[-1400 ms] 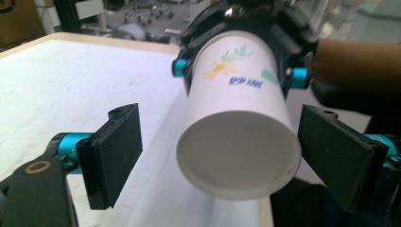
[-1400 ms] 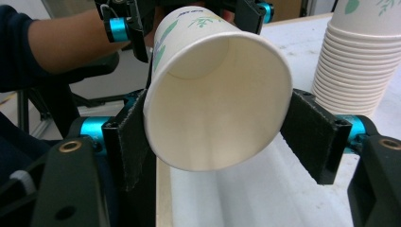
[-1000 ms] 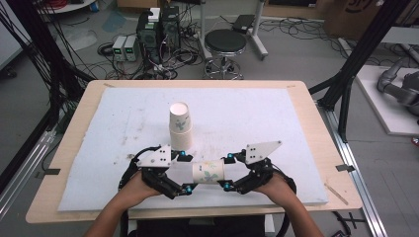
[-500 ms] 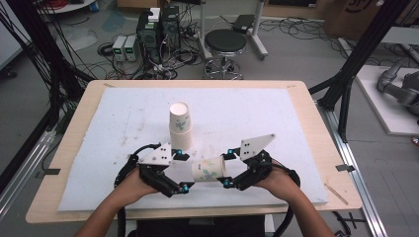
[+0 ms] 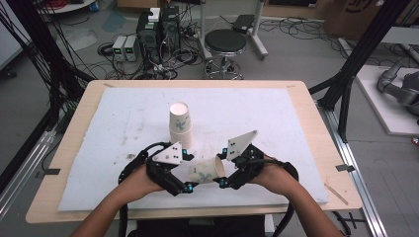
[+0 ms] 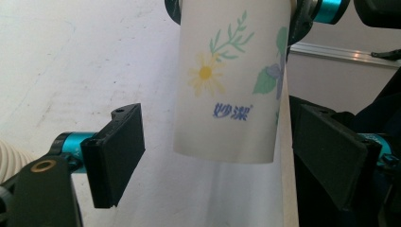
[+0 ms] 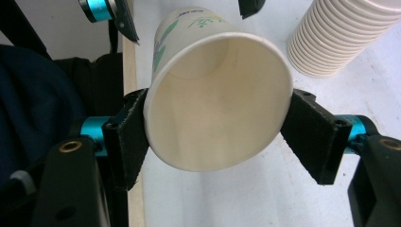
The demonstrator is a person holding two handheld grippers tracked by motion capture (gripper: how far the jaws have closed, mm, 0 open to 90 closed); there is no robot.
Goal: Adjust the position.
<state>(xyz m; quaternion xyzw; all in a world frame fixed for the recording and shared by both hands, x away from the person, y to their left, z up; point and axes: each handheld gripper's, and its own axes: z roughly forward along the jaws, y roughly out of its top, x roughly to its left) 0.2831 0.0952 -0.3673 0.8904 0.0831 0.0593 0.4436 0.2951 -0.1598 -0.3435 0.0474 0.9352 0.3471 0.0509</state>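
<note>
since the earlier high view: white paper cup with a printed daisy and green leaves [image 5: 206,171], formerly lying level between both grippers, now sits tilted, mouth end raised toward the right; right hand lifted a little with it.

item 1, right gripper [image 5: 225,169]: jaws clamped on the cup's rim end, one black pad pressing each side of the open mouth in the right gripper view [image 7: 215,101].

item 2, left gripper [image 5: 187,172]: jaws apart, having just been closing; cup's base end [image 6: 230,80] lies between them, left pad clear of the paper, right pad close beside it, contact not certain.

item 3, stack of nested white paper cups [image 5: 180,125]: upright on the white foam mat [image 5: 276,123], just beyond the left gripper, apart from the held cup.

reading: cup hangs off the mat near the table's front edge, carried by the right gripper alone; likely a handover in progress, left jaws narrowing to take the base.
</note>
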